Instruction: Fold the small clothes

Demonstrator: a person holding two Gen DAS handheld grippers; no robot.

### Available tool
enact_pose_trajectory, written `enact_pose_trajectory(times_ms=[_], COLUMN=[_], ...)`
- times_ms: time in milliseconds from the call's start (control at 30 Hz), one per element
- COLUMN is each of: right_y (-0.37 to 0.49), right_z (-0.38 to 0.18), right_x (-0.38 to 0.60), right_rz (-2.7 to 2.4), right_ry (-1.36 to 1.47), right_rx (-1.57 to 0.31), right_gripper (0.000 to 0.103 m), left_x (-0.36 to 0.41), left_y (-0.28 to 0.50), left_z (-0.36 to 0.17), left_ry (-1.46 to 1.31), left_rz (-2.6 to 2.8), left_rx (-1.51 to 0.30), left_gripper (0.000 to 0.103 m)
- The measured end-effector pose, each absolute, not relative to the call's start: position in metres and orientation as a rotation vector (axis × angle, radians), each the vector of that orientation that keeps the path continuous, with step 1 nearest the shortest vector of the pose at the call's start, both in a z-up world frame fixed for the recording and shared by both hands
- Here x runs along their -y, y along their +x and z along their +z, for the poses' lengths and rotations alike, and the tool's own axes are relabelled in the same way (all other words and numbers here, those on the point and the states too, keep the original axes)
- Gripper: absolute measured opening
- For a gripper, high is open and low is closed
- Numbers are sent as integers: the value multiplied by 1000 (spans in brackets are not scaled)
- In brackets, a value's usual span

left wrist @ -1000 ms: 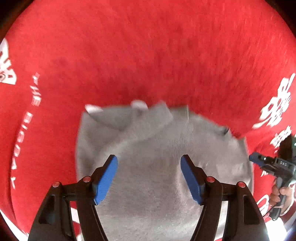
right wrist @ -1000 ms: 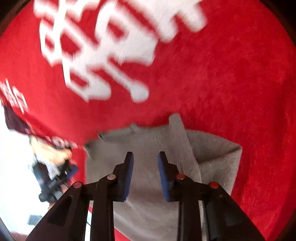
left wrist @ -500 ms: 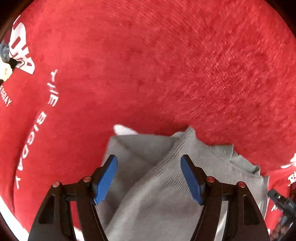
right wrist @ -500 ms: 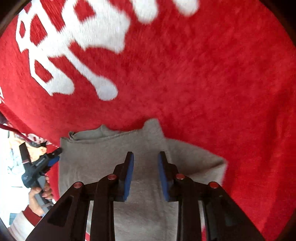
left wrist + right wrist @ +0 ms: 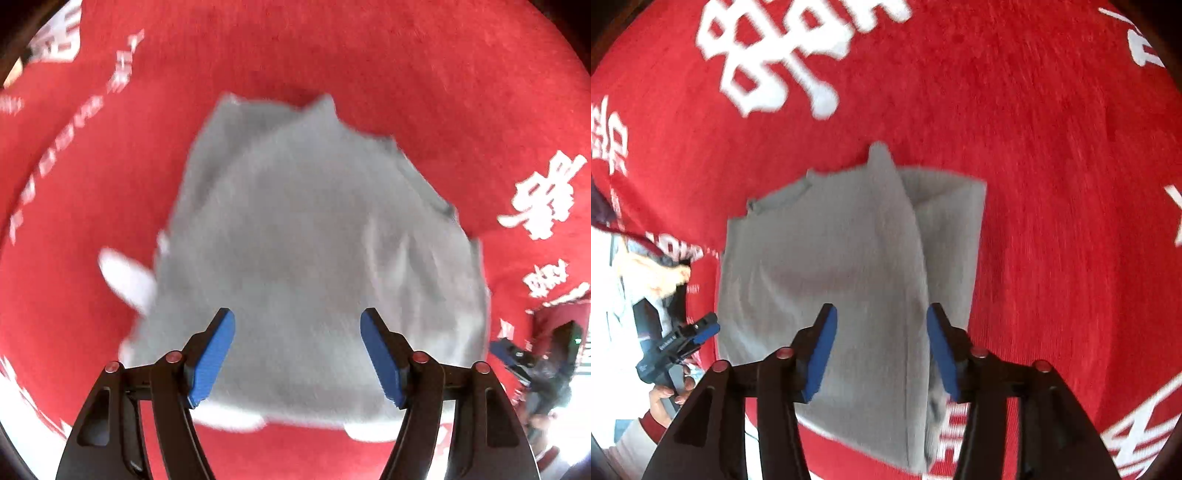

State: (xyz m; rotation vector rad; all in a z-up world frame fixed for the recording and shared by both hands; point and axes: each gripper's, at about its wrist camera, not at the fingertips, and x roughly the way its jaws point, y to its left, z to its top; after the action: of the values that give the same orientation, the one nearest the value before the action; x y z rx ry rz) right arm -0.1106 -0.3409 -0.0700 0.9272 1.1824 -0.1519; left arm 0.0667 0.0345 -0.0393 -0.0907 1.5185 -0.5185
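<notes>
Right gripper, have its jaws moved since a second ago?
Yes. The right gripper has its blue pads wider apart against its own black frame, jaws opening, nothing pinched; the grey garment lies below.

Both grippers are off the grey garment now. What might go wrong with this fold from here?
1. The grey garment lies folded on the red cloth with an uneven flap on one side; it may spring open.
2. The right gripper, jaws opening, hangs just above it and might snag the top layer.
3. The left gripper, open, might drag an edge too.
</notes>
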Motion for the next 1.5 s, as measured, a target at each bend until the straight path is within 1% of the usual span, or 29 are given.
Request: enact_pose_trajectory(times_ms=[100, 167, 200, 367, 567, 700, 800, 933, 1067, 1267, 1300, 1333, 1400, 1433, 1467, 1500], right_y=[-118, -118, -120, -127, -142, -156, -163, -172, -175, -171, -169, -167, -162, -162, -161, -158], right_z=[-65, -63, -63, -67, -80, -88, -96, -110, -121, -124, -125, -126, -128, -128, -129, -130], right_x=[317, 298, 290, 259, 245, 244, 238, 227, 217, 198, 195, 193, 190, 191, 191, 193], right_rz=[-114, -82, -66, -13, -15, -38, -52, -112, -164, -175, -178, -181, -193, -203, -216, -237], right_ry=[895, 882, 879, 908, 930, 1015, 1091, 1219, 1378, 1486, 1494, 1499, 1517, 1532, 1546, 1552], right_rx=[-1215, -1239, -1249, -1288, -1335, -1332, -1322, -1268, -1127, -1029, -1017, -1004, -981, -972, -969, -986], right_gripper=[56, 64, 64, 64, 64, 64, 64, 64, 65, 65, 65, 65, 65, 63, 48, 33], left_x=[-31, -28, -27, -32, -70, -91, -102, -105, -102, -94, -93, -90, -86, -84, -83, -84], left_y=[37, 24, 23, 18, 36, 54, 66, 79, 88, 95, 96, 96, 98, 98, 99, 100], left_z=[-46, -49, -50, -53, -43, -43, -49, -63, -65, -60, -61, -64, -72, -75, -75, -75], left_ry=[-87, -59, -52, -23, 11, 13, 6, 32, 41, 59, 67, 85, 130, 161, 178, 207], left_rz=[-535, -525, -518, -466, -420, -415, -452, -544, -659, -818, -835, -846, -855, -850, -849, -847], left_rx=[-1580, -1585, -1587, -1590, -1532, -1508, -1526, -1542, -1531, -1523, -1533, -1547, -1587, -1589, -1585, -1581], left_gripper=[72, 72, 72, 72, 72, 72, 72, 72, 72, 71, 67, 60, 18, 13, 7, 7])
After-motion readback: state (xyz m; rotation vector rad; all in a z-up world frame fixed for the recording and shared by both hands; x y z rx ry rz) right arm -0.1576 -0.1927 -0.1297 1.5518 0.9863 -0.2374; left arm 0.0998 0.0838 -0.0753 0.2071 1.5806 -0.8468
